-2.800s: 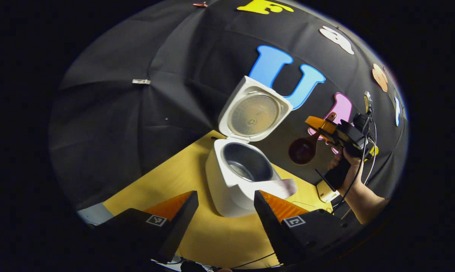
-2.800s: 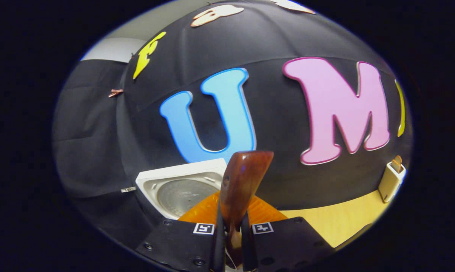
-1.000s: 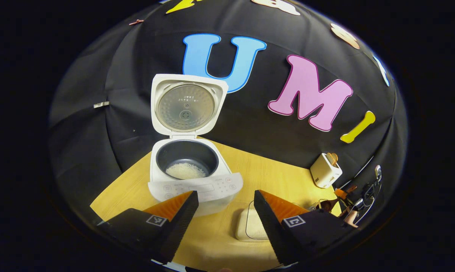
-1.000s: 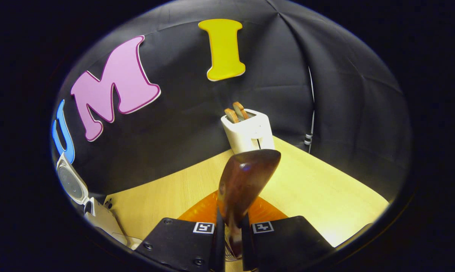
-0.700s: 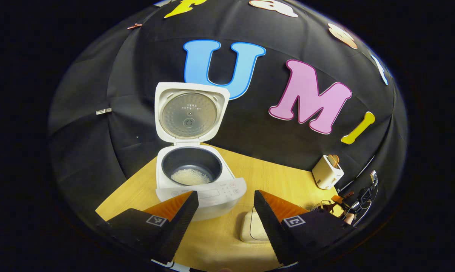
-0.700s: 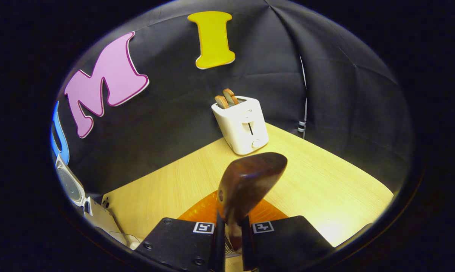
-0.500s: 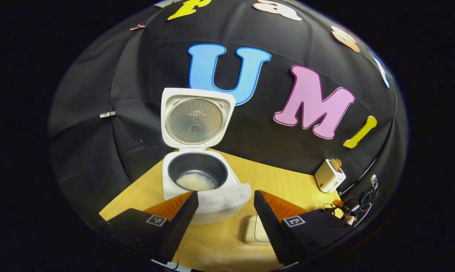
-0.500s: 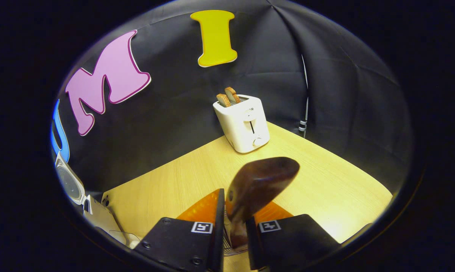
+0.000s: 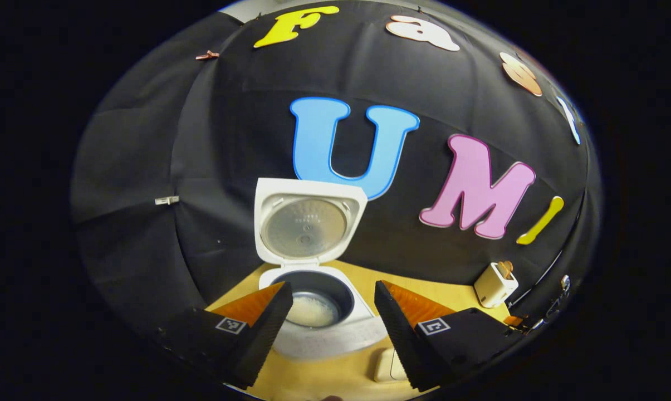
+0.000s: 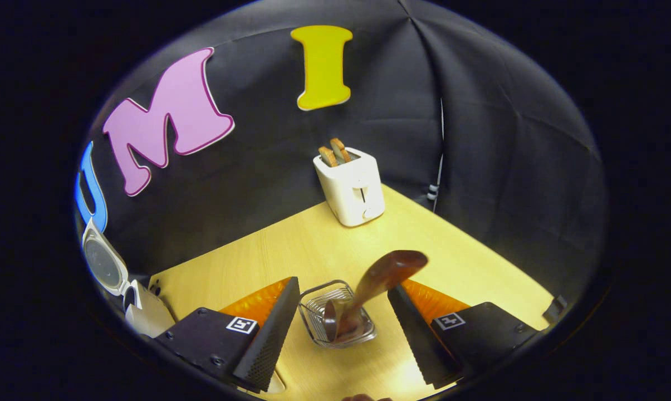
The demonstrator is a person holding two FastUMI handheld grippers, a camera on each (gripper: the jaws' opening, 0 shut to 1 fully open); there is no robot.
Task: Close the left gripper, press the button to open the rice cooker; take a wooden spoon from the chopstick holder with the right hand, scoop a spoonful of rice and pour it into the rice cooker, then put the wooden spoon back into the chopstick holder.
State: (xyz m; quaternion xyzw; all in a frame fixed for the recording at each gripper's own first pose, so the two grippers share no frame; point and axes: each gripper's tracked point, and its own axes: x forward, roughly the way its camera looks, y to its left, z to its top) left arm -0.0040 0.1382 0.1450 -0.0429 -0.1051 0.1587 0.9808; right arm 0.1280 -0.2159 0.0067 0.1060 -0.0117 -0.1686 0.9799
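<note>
All our steps look done: rice sits in the open rice cooker (image 9: 313, 303), the wooden spoon (image 10: 368, 295) stands in the wire chopstick holder (image 10: 335, 317). Our right gripper (image 10: 341, 328) and left gripper (image 9: 331, 323) are both spread wide, holding nothing.

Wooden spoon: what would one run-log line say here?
wooden spoon: in chopstick holder | right gripper: open | rice cooker: open, rice inside

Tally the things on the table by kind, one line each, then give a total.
Rice cooker, lid up: 1
Toaster: 1
Wire chopstick holder: 1
Wooden spoon, standing in the holder: 1
Flat pale container, partly hidden behind the left gripper's finger: 1
Total: 5
</note>
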